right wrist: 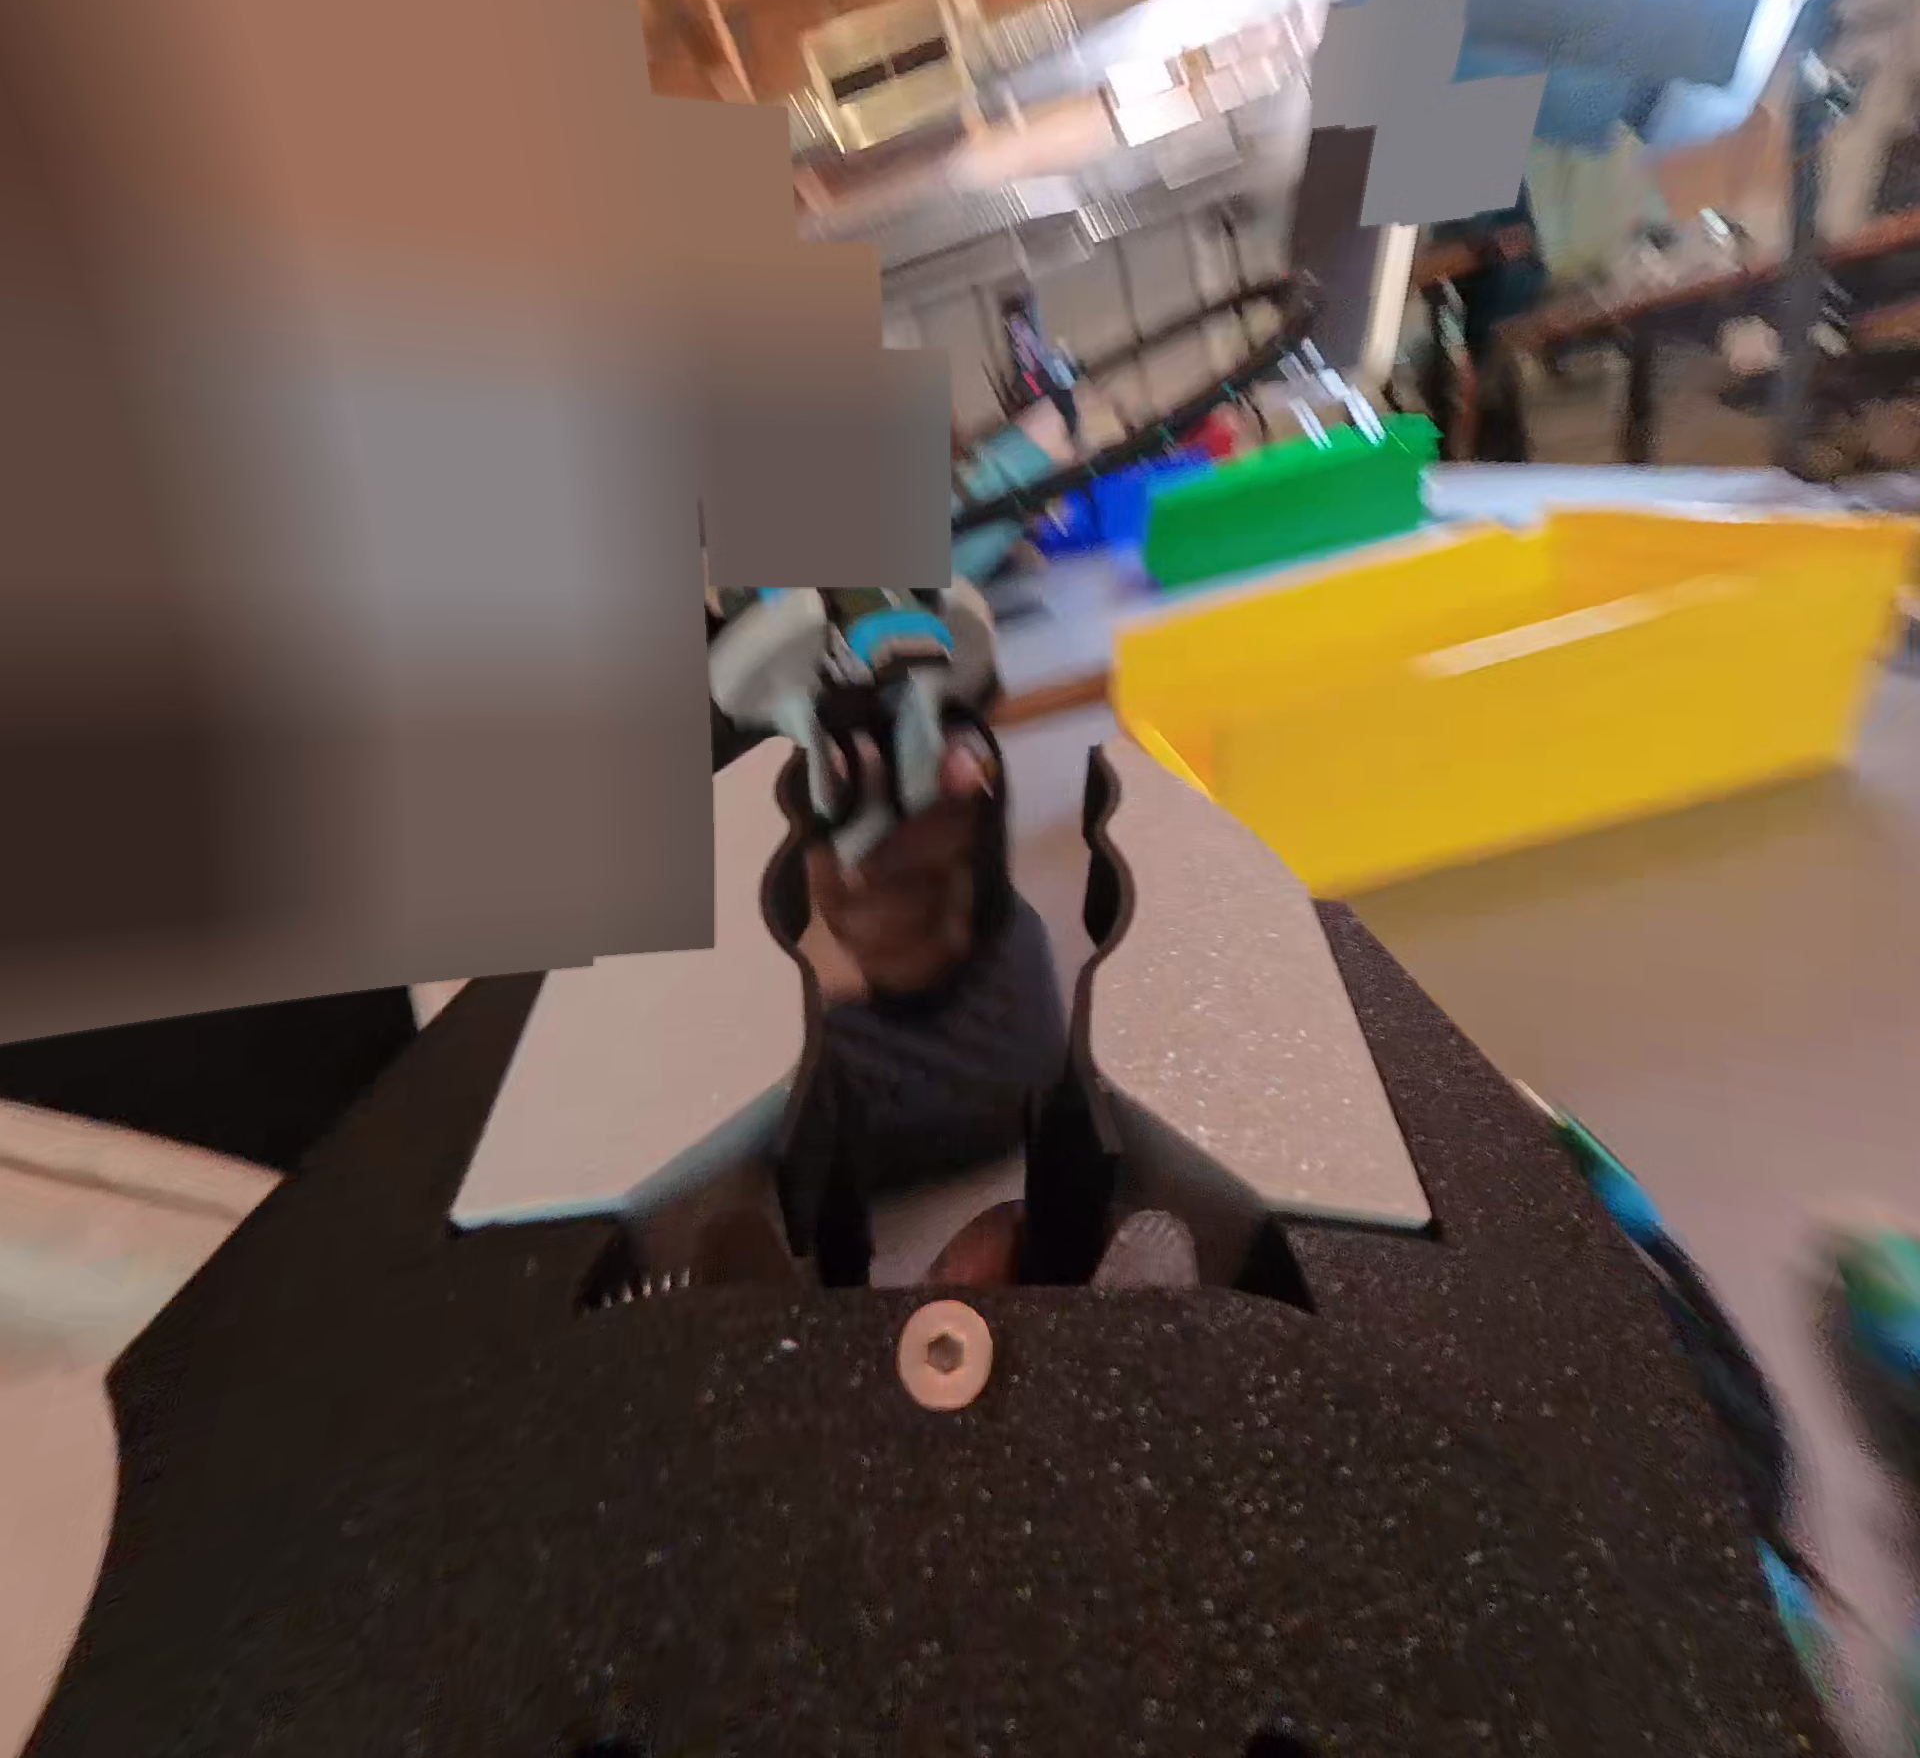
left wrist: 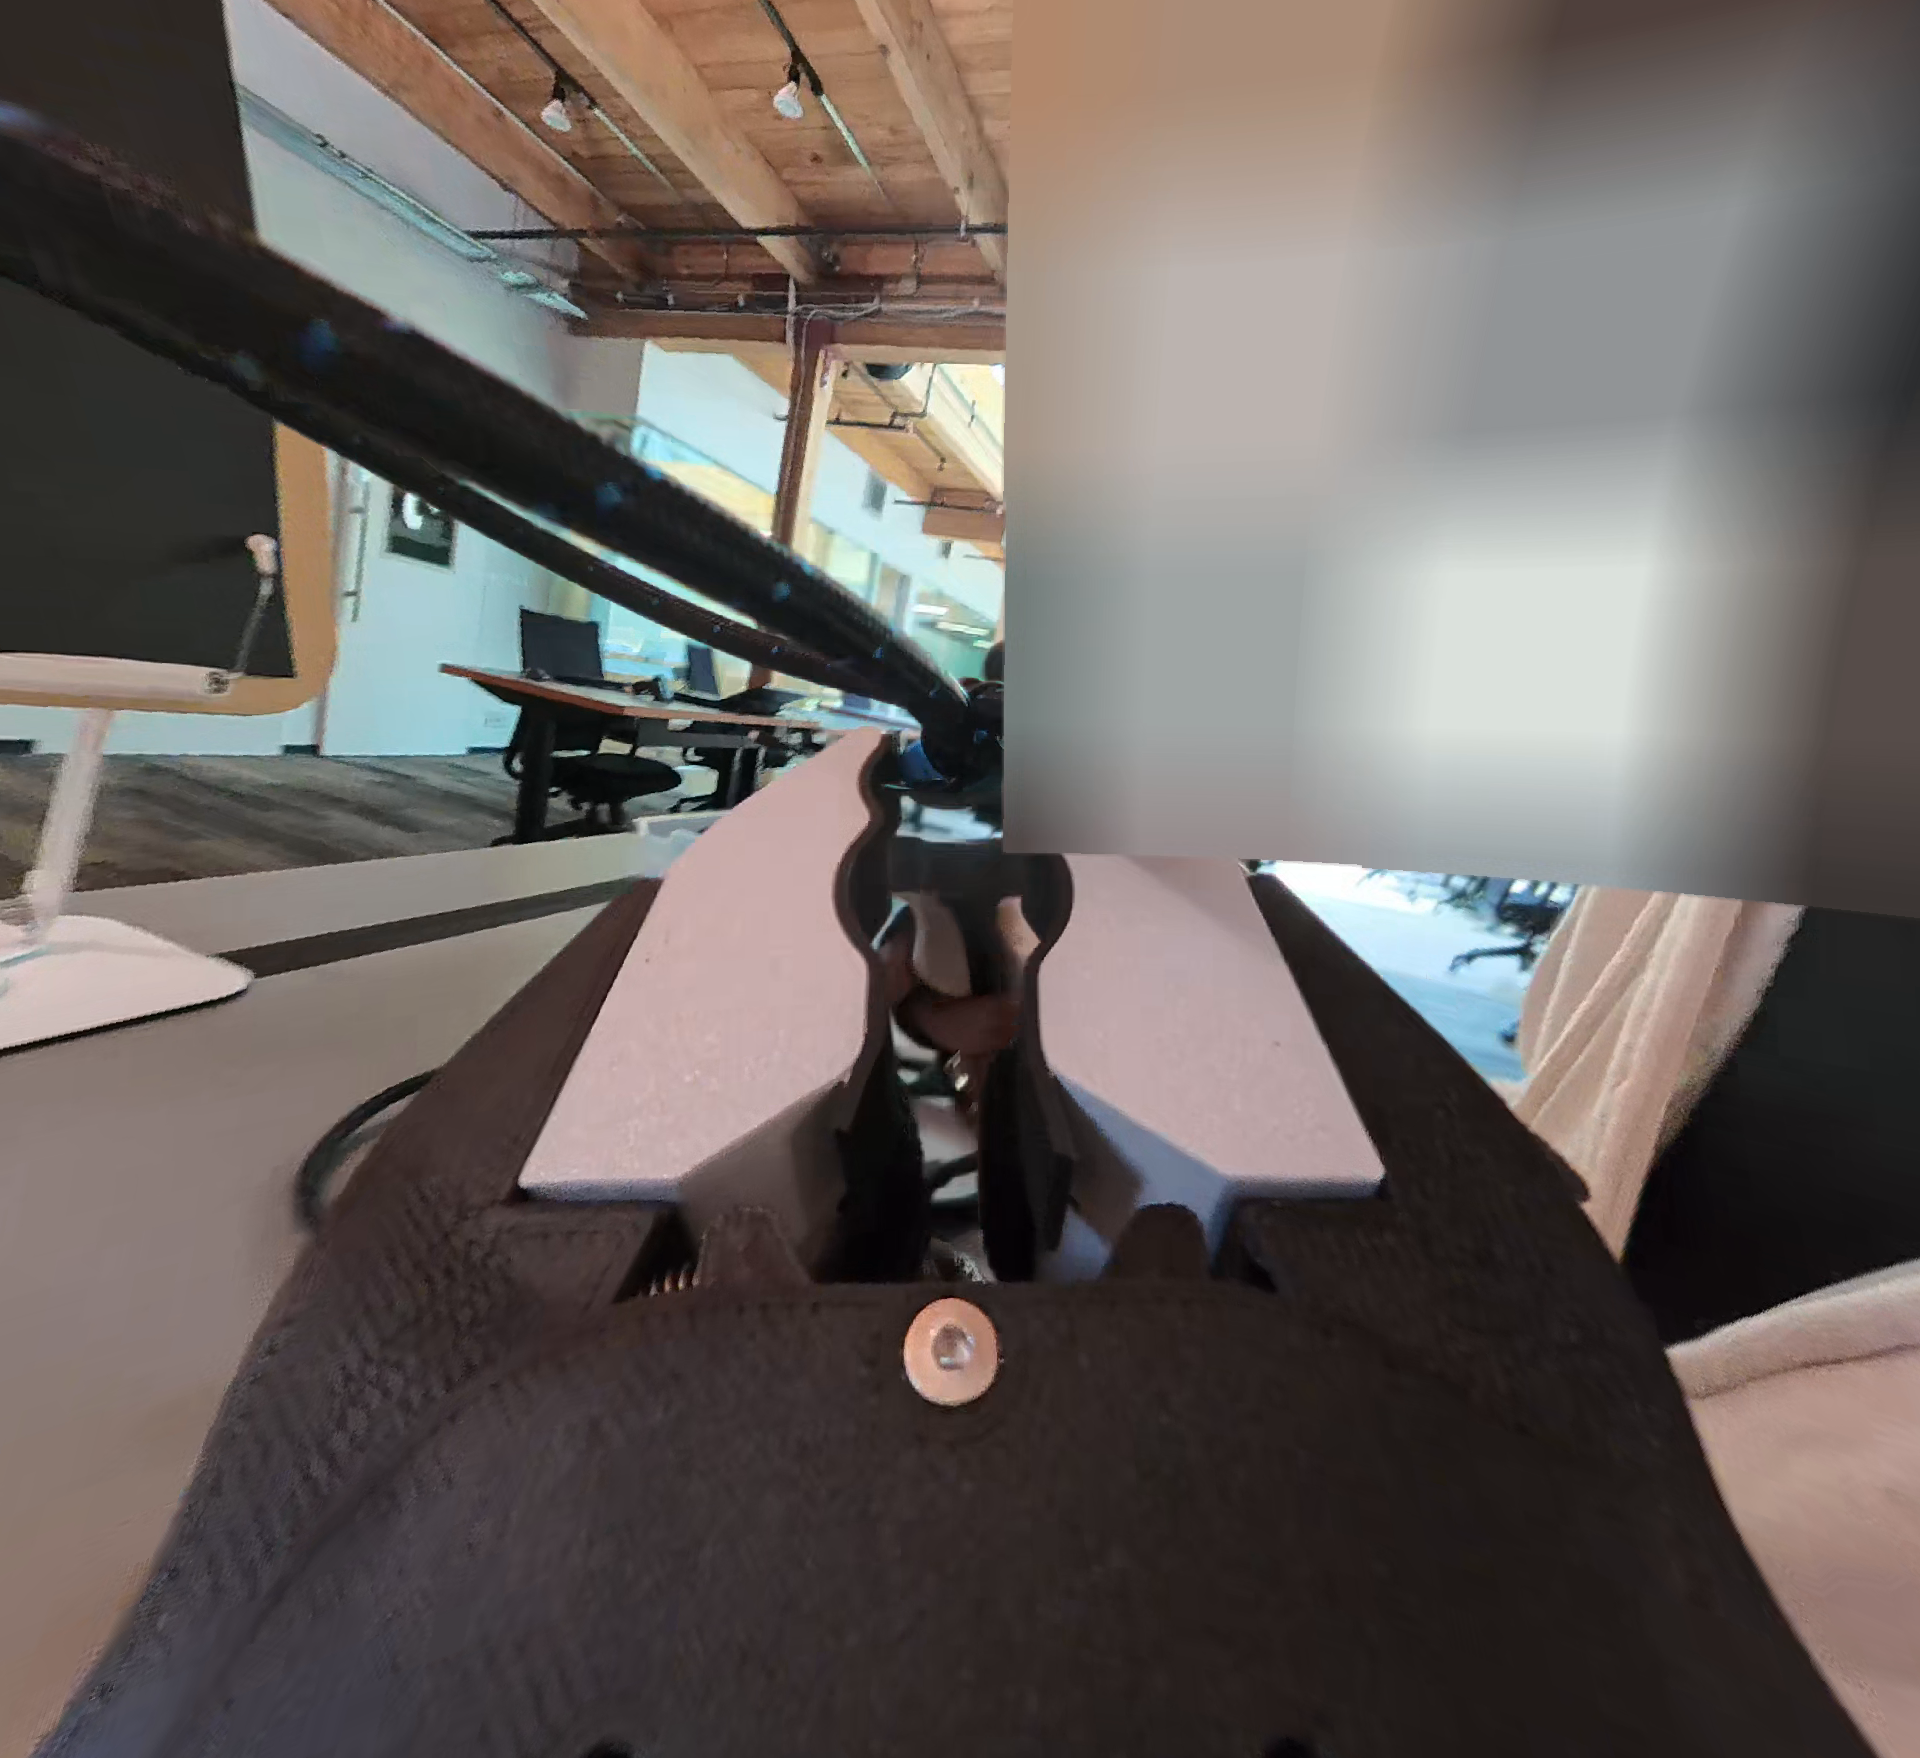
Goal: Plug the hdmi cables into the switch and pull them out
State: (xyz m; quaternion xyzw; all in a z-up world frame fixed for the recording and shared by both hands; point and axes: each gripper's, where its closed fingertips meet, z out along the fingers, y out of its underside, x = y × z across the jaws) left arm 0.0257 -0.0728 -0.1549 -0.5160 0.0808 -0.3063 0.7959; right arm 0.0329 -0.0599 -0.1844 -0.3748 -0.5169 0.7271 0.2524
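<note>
Our left gripper point(left wrist: 940, 763) pinched a braided black HDMI cable point(left wrist: 499, 451); our right gripper point(right wrist: 940, 773) gaped empty near a yellow bin point(right wrist: 1538, 700).

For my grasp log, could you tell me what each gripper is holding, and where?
Left gripper: braided black cable, apparently near its plug end. Right gripper: nothing.
</note>
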